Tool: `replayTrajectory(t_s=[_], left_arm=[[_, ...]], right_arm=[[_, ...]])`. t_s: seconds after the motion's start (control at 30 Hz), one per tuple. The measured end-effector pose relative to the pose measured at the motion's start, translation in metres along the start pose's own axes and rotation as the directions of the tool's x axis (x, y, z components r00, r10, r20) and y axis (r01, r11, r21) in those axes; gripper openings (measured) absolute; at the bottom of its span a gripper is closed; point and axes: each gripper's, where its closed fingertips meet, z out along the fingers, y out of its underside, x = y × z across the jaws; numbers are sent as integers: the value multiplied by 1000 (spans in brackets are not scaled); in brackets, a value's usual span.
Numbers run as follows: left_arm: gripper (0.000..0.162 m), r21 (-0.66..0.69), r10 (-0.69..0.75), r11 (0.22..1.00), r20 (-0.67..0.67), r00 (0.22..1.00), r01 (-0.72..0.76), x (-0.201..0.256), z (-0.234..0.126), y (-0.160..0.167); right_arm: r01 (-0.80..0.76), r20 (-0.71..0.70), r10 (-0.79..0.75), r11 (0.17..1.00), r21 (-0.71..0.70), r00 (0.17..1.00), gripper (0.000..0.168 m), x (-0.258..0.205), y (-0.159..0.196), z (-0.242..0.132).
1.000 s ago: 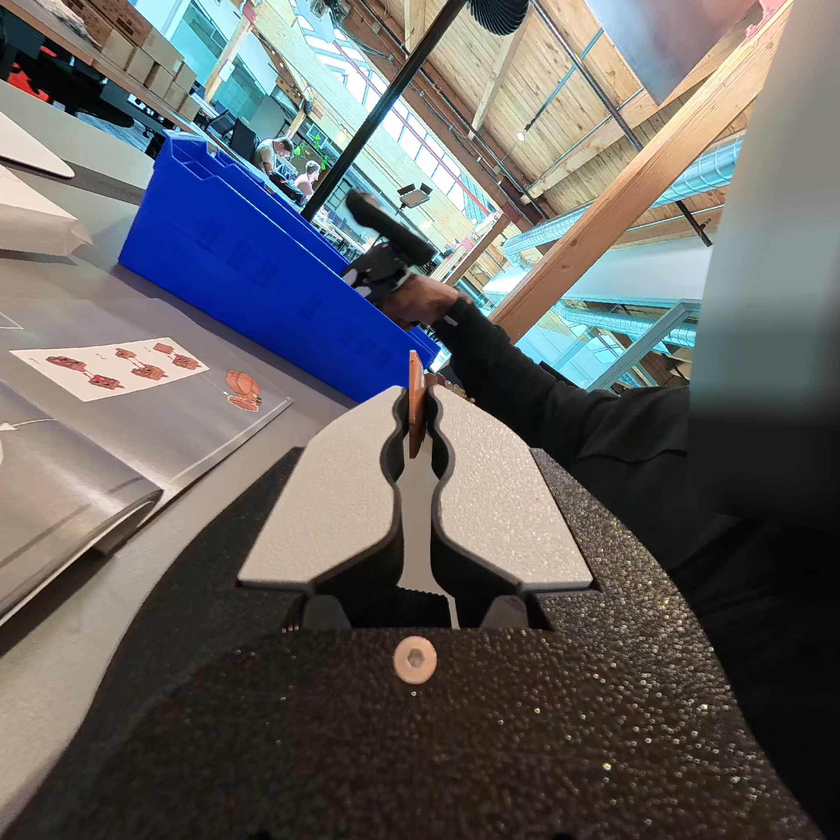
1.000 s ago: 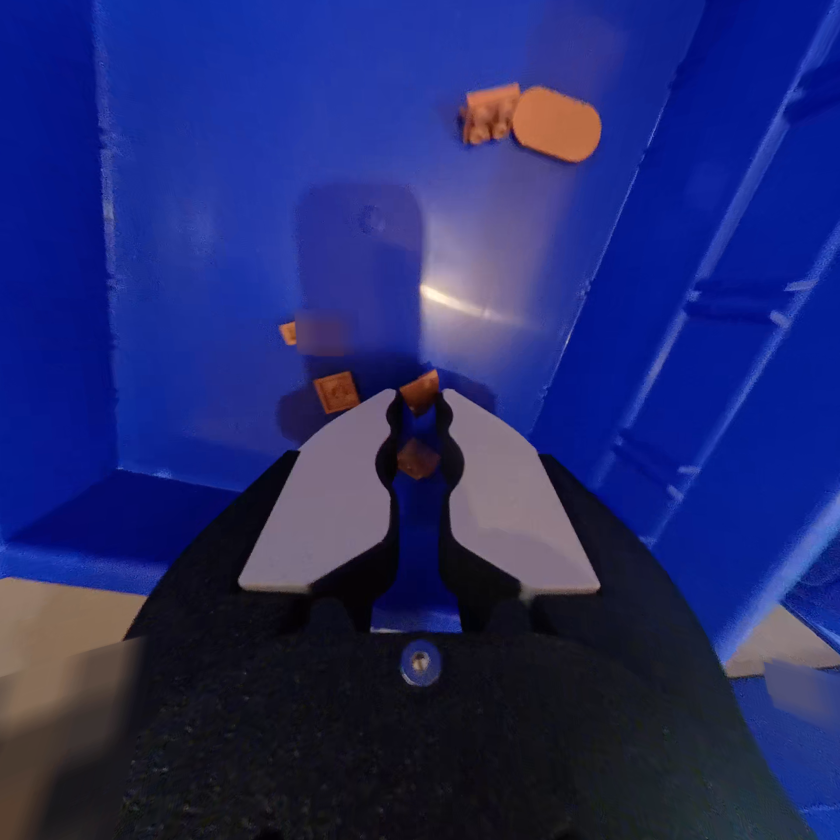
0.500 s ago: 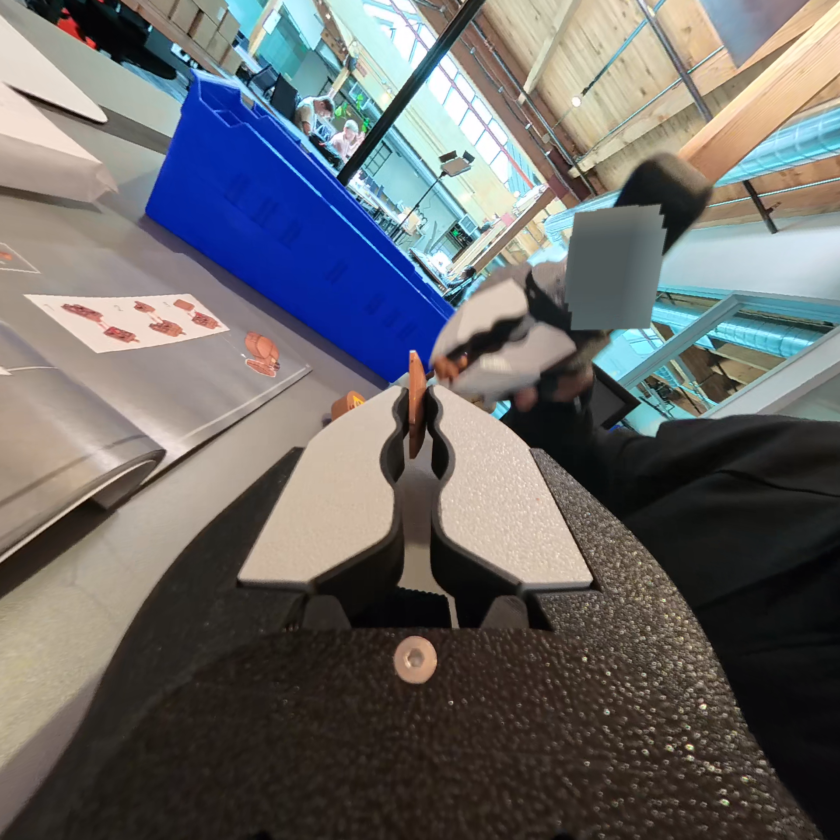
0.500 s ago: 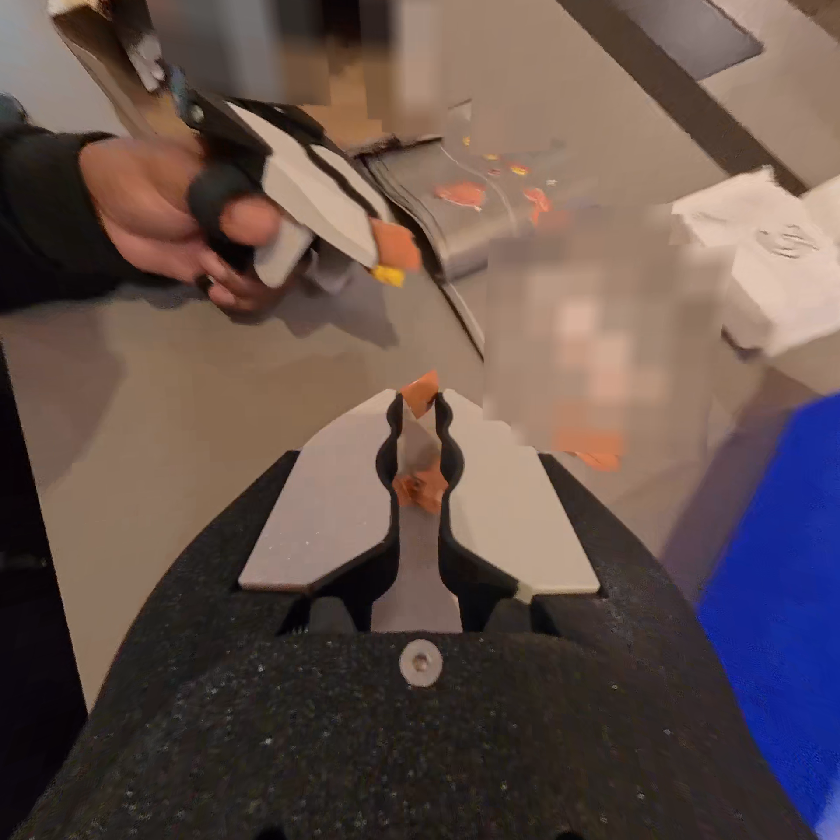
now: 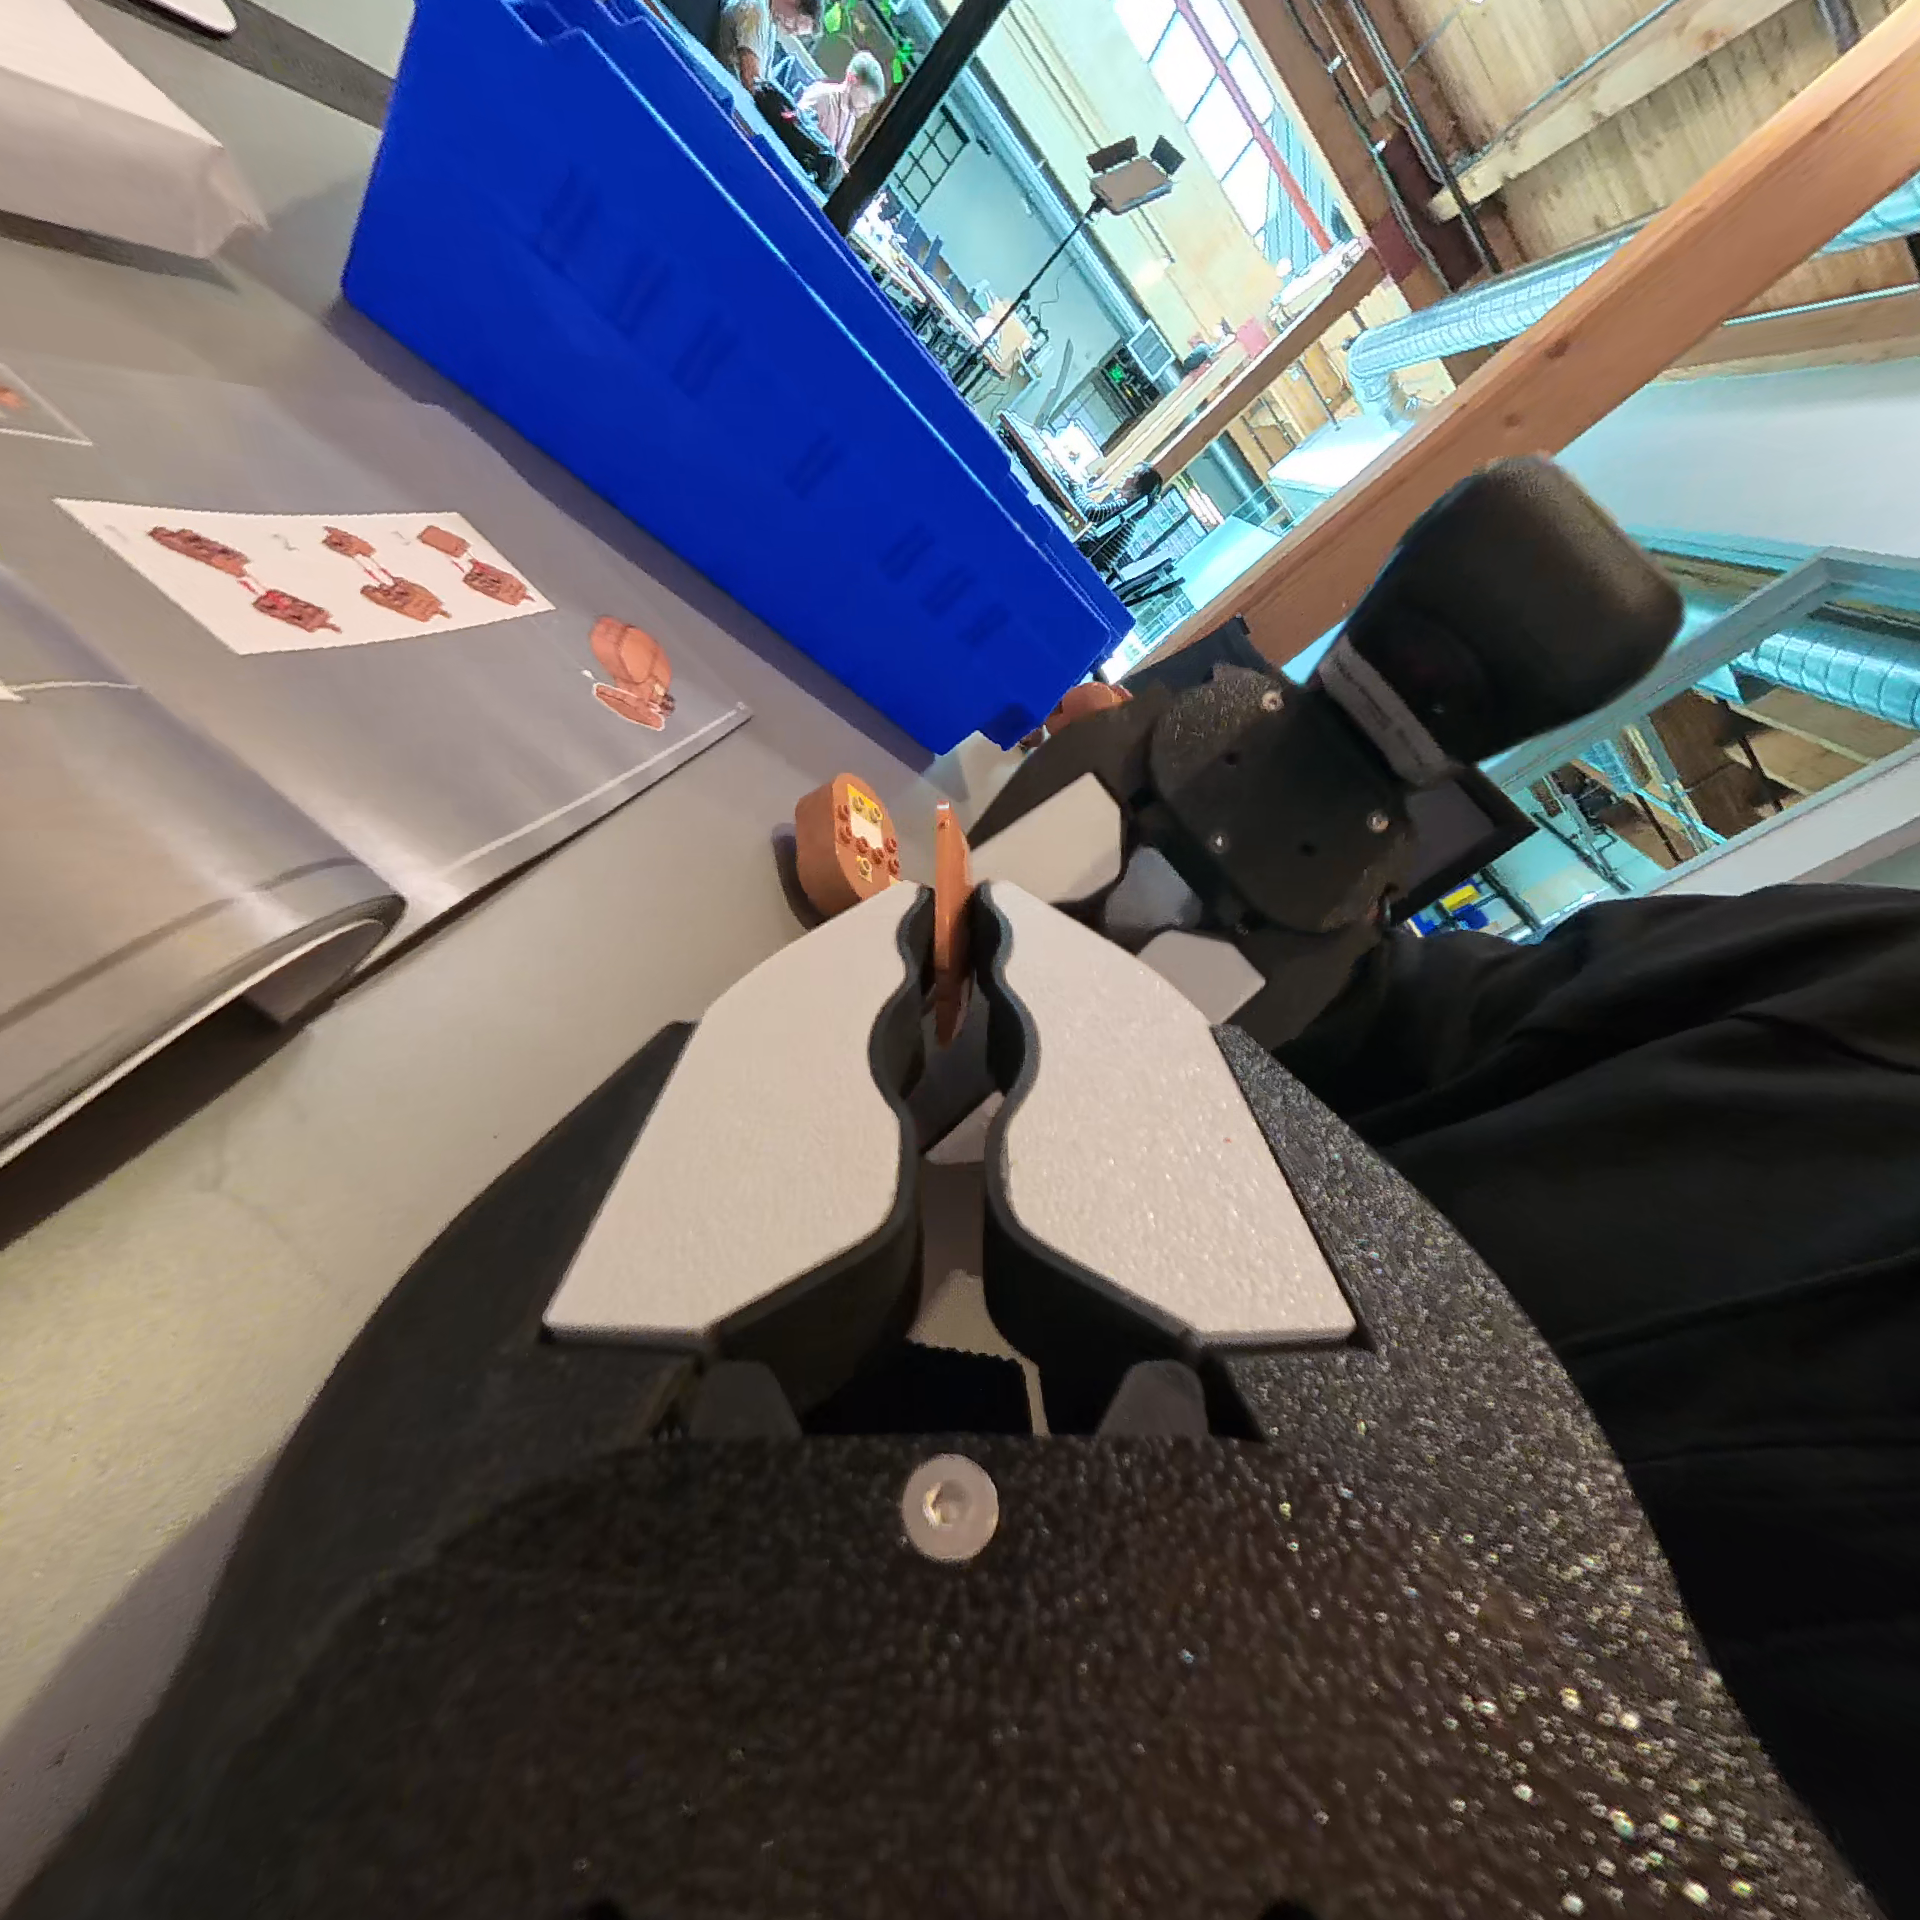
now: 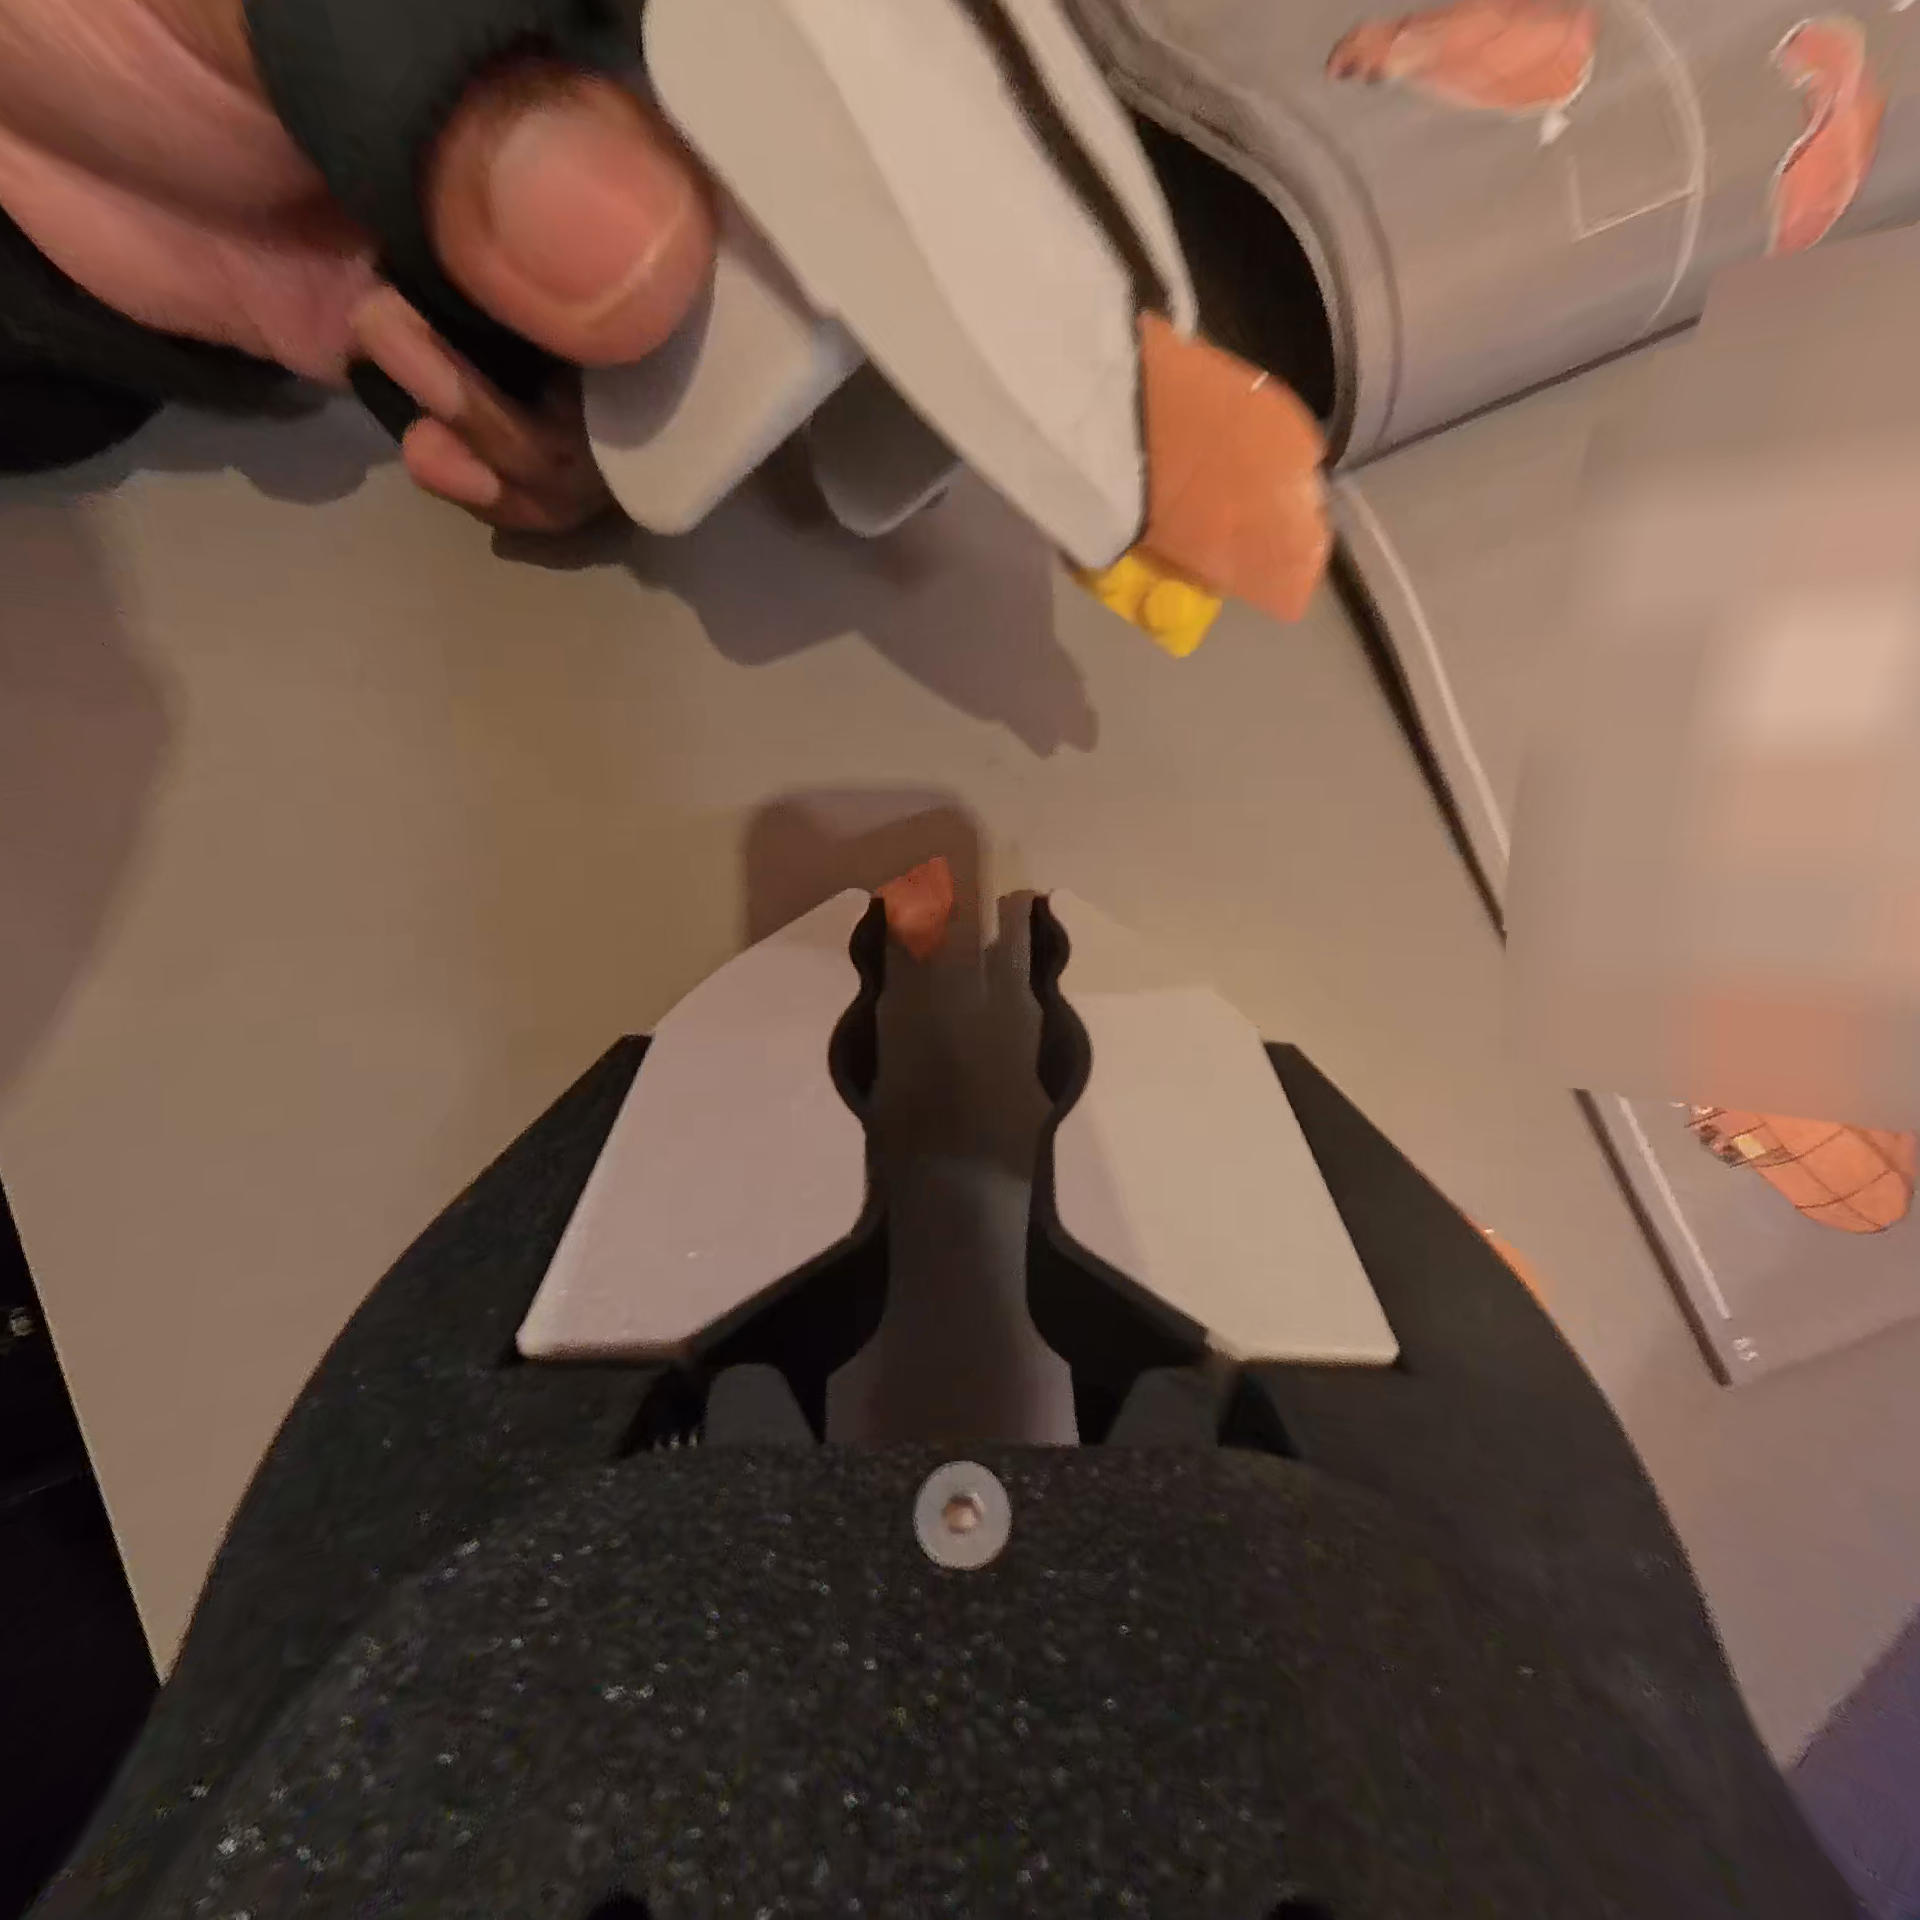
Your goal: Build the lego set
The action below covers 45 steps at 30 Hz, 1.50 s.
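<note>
The left gripper (image 5: pixel 951 914) pinches a brown plate (image 5: pixel 948 940) edge-on, mostly hidden between its fingers, while the right gripper (image 6: pixel 956 914) is spread, a blurred brown piece (image 6: pixel 920 909) by its left tip.

A grey table (image 5: pixel 187 1278) carries a white paper bag (image 5: pixel 94 156) at its far edge. Beyond it stretches a hall with wooden beams (image 5: pixel 1558 343), a silver duct (image 5: pixel 1507 301), a black pole (image 5: pixel 914 94) and what seem to be seated people (image 5: pixel 821 83).
</note>
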Motion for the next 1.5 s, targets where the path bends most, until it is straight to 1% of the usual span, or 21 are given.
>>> replayTrajectory(t_s=[0.13,0.2,0.27,0.37,0.47,0.53,0.73,0.87,0.93,1.0,1.1,1.17,1.23,1.3,1.37,1.4,1.5], left_arm=[[6,1,27,1000,-62,998,-27,10,1,-1],[6,11,90,996,-111,990,-89,21,1,-3],[6,16,192,981,-141,971,-192,34,2,-5],[6,-3,347,937,-139,928,-350,46,2,-3],[6,-20,430,899,-144,891,-437,52,2,-1],[6,-26,455,886,-150,878,-464,55,1,0],[6,-64,496,858,-152,855,-509,55,2,5],[6,-75,462,876,-158,873,-477,52,2,7],[16,-93,416,896,-161,895,-434,49,3,8],[18,-115,394,902,-168,903,-415,47,2,9],[17,-136,415,890,-158,896,-436,43,0,11],[13,-148,431,877,-175,885,-457,45,-1,14],[4,-194,447,854,-199,872,-482,46,-1,22],[4,-229,455,841,-187,870,-489,43,-1,26],[4,-260,429,852,-154,890,-455,35,-2,27],[4,-269,402,866,-125,907,-421,30,-2,26],[3,-272,265,925,-33,964,-264,10,-5,23]], right_arm=[[-36,34,29,974,223,999,28,9,-30,-25],[-51,48,38,946,321,998,27,14,-41,-41],[-38,71,9,911,410,997,24,13,-50,-56],[8,92,-60,871,491,994,19,4,-59,-73],[60,81,-120,848,527,989,15,-4,-64,-79],[71,95,-144,842,535,985,14,-10,-64,-80],[58,115,-140,846,531,983,9,-12,-62,-77],[14,163,-117,851,525,980,8,-12,-60,-74],[1,186,-113,859,513,976,6,-12,-57,-72],[3,199,-115,872,489,973,6,-13,-54,-69],[27,222,-138,896,443,965,6,-19,-46,-63],[48,225,-155,907,418,962,6,-22,-43,-59],[58,217,-160,909,414,963,6,-23,-43,-57],[68,207,-162,914,400,965,7,-21,-41,-54],[77,179,-154,922,379,972,8,-15,-37,-51],[85,168,-153,930,357,974,12,-13,-34,-49],[120,121,-157,956,268,980,17,-3,-21,-39]])
